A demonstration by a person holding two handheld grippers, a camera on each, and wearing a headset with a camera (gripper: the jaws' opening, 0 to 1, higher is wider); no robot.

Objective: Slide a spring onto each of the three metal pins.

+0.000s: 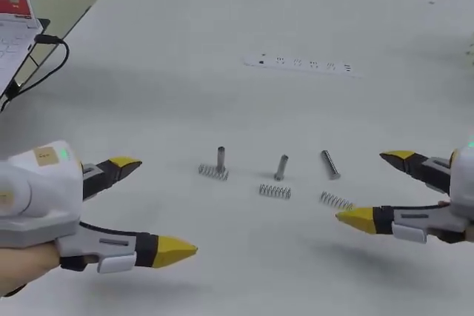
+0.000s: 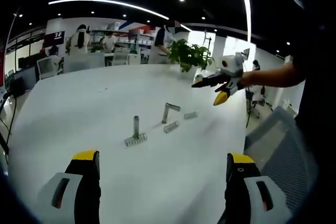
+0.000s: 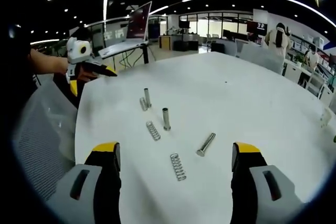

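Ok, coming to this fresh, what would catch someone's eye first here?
Three metal pins stand out in a row on the white table: the left pin and middle pin stand upright, the right pin lies on its side. Beside them lie the left spring, middle spring and right spring, none threaded yet. The left hand-held gripper and right hand-held gripper flank the row, both open.

The left gripper (image 1: pixel 159 206) and right gripper (image 1: pixel 366 186) are built in white and grey; the jaws are tipped with yellow.

Right hand-held gripper (image 1: pixel 359 186) partly off-frame
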